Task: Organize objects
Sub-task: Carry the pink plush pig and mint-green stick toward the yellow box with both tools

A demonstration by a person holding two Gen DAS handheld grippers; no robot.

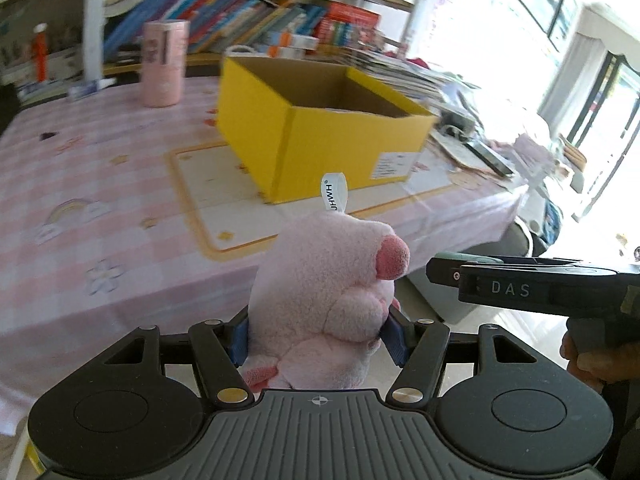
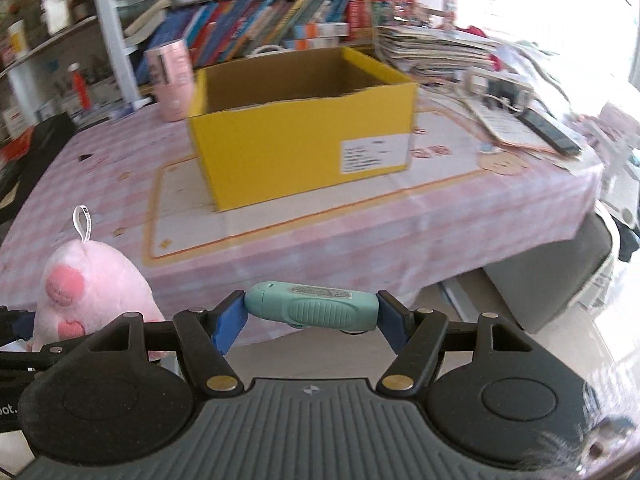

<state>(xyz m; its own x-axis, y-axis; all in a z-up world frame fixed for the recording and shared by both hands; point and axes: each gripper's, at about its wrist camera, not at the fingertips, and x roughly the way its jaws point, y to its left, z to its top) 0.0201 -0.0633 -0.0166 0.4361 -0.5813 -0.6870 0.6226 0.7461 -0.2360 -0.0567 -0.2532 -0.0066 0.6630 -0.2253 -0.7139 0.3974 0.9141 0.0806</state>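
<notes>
Ahead: pink checked tablecloth [image 1: 100, 184], yellow box [image 2: 304, 136] open, bookshelf [image 1: 240, 20] blurred. Pink plush [image 1: 324, 292] clamped in left gripper [image 1: 320, 336]; teal device [image 2: 312, 310] clamped endwise in right gripper [image 2: 312, 320]. Box interior partly hidden.

Blown-out window glare, motion-blurred fisheye background

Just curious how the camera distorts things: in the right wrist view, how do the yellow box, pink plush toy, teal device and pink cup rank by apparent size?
1. Yellow box
2. Pink plush toy
3. Teal device
4. Pink cup

The last two look close; the device is nearer, so unsure.
</notes>
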